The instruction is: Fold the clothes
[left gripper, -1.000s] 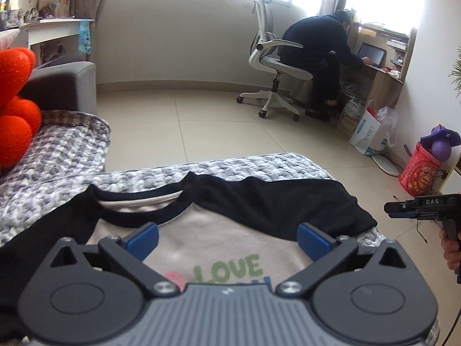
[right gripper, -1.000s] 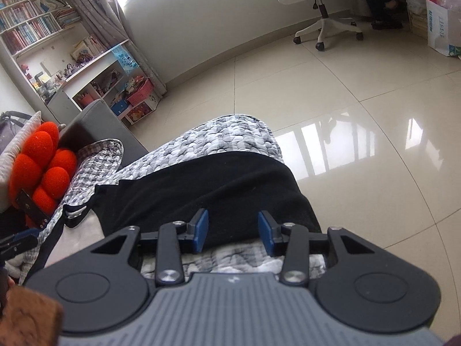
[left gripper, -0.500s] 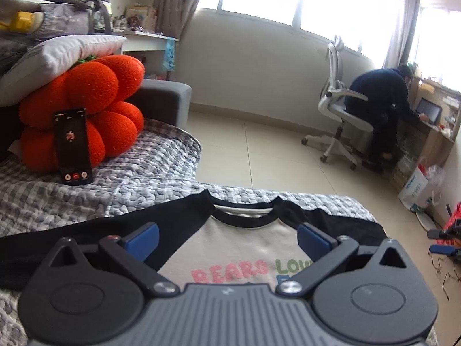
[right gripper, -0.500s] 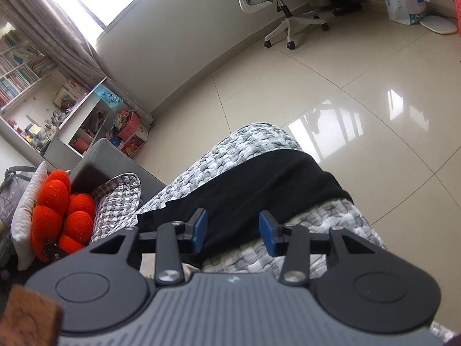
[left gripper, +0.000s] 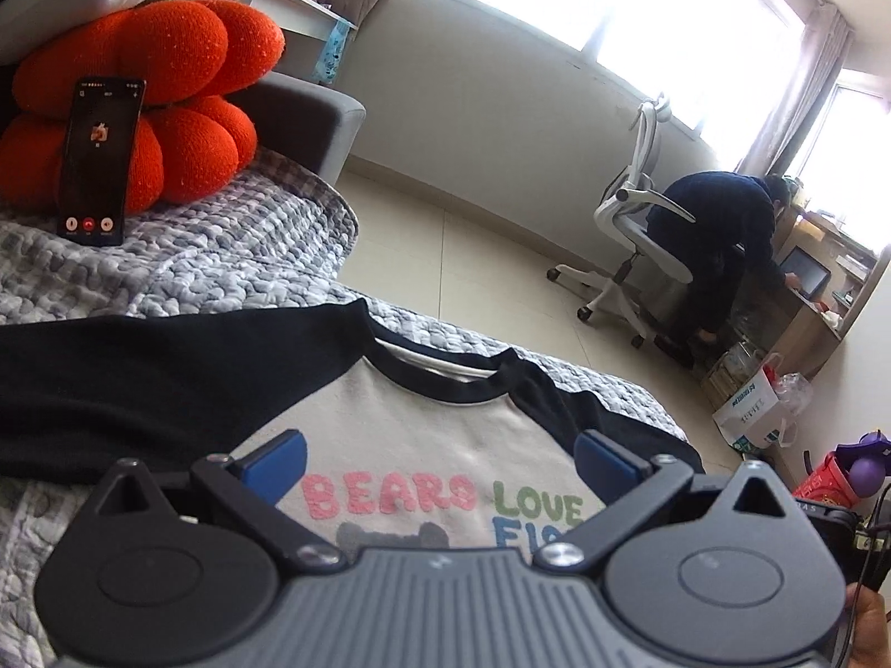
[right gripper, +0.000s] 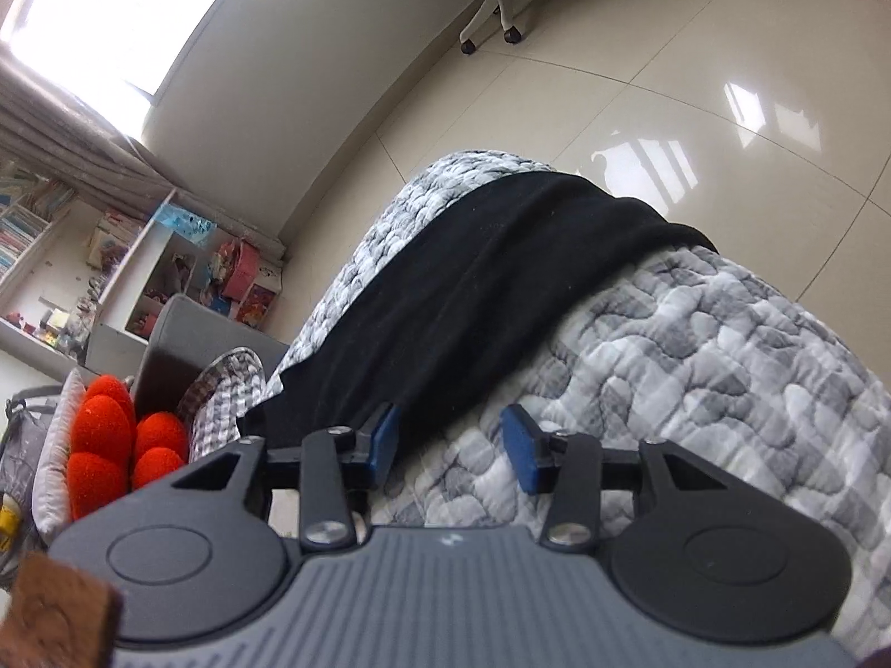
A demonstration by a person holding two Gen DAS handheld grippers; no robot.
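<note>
Shirt (left gripper: 434, 428) looks soft & light, so pinch a black sleeve (right gripper: 490, 278); left hand-held gripper (left gripper: 440, 459) & right hand-held gripper (right gripper: 448, 448) gape, holding nothing.

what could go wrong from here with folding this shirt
1. The black sleeve drapes over the edge of the quilted cover; a tug might slide the shirt toward the floor.
2. The right gripper is open with one finger over the sleeve edge and the other over the quilt, so closing could pinch the cover too.
3. The phone leans on the orange cushion; dragging the cover could topple it.
</note>
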